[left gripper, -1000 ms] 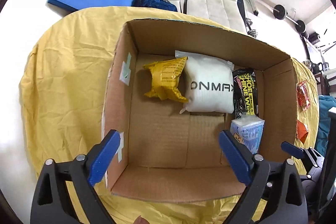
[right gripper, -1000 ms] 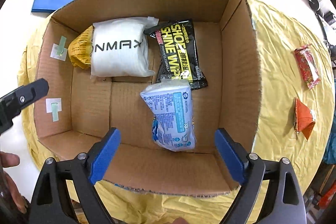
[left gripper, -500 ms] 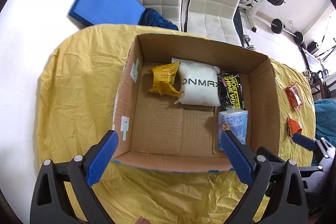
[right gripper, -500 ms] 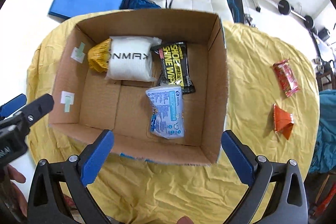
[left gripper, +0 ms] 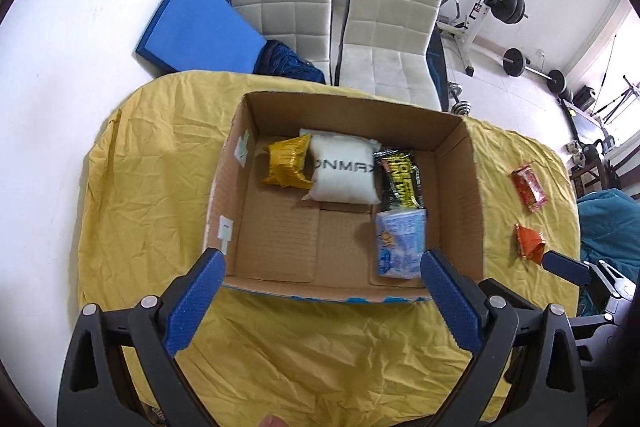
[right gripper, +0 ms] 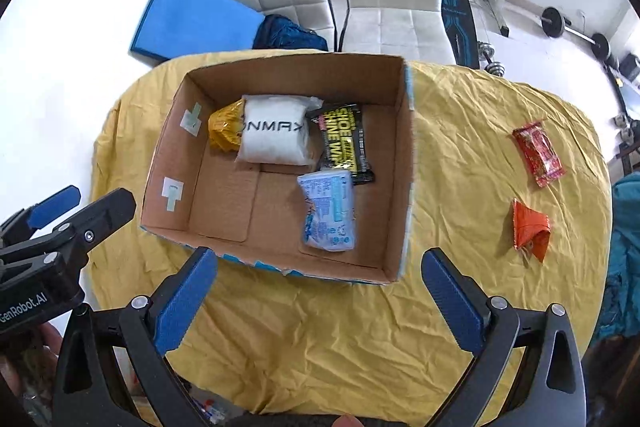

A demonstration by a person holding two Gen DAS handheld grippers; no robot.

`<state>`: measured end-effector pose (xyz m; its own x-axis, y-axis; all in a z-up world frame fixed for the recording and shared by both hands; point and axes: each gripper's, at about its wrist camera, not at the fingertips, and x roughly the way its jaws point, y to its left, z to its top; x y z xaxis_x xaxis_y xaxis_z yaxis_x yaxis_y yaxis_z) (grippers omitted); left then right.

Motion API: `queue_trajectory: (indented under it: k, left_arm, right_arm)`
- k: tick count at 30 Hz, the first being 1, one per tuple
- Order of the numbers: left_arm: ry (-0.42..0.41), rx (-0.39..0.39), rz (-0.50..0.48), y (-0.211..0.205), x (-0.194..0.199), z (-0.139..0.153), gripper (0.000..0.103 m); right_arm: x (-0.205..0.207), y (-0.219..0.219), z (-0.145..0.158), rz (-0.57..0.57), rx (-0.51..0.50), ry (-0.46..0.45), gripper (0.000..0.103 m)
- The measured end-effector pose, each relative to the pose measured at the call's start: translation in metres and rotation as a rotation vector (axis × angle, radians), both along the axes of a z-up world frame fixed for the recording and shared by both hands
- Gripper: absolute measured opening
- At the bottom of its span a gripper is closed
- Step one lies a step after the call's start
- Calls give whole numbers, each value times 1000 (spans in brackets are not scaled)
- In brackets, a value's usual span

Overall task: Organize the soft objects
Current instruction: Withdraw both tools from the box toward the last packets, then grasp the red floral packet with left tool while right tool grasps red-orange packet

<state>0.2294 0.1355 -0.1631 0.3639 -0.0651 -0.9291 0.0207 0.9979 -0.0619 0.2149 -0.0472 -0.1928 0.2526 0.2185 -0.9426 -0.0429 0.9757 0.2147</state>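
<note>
Both tools are hanging above the near edge of the yellow-draped tabletop, left tool and right tool each spread wide, gripping nothing. The cardboard box is sitting open on the cloth, holding a yellow pouch, white ONMAX pack, black shoe-wipes pack and blue tissue pack. A red packet and an orange packet are lying well apart from the box, on its right.
</note>
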Motion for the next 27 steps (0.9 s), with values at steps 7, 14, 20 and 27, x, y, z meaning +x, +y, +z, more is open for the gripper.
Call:
queue_trajectory:
  k: [7, 14, 20, 27]
  left_arm:
    - [2, 8, -75, -68, 10, -2, 100]
    - [68, 77, -153, -164, 35, -48, 100]
    - [134, 185, -164, -219, 63, -99, 100]
    - [164, 239, -182, -257, 83, -125, 100]
  right_arm:
    - [3, -111, -10, -170, -17, 38, 103]
    - [29, -261, -117, -405, -32, 253, 103]
    - [43, -299, -201, -466, 74, 393, 93]
    - [49, -299, -229, -440, 115, 407, 57]
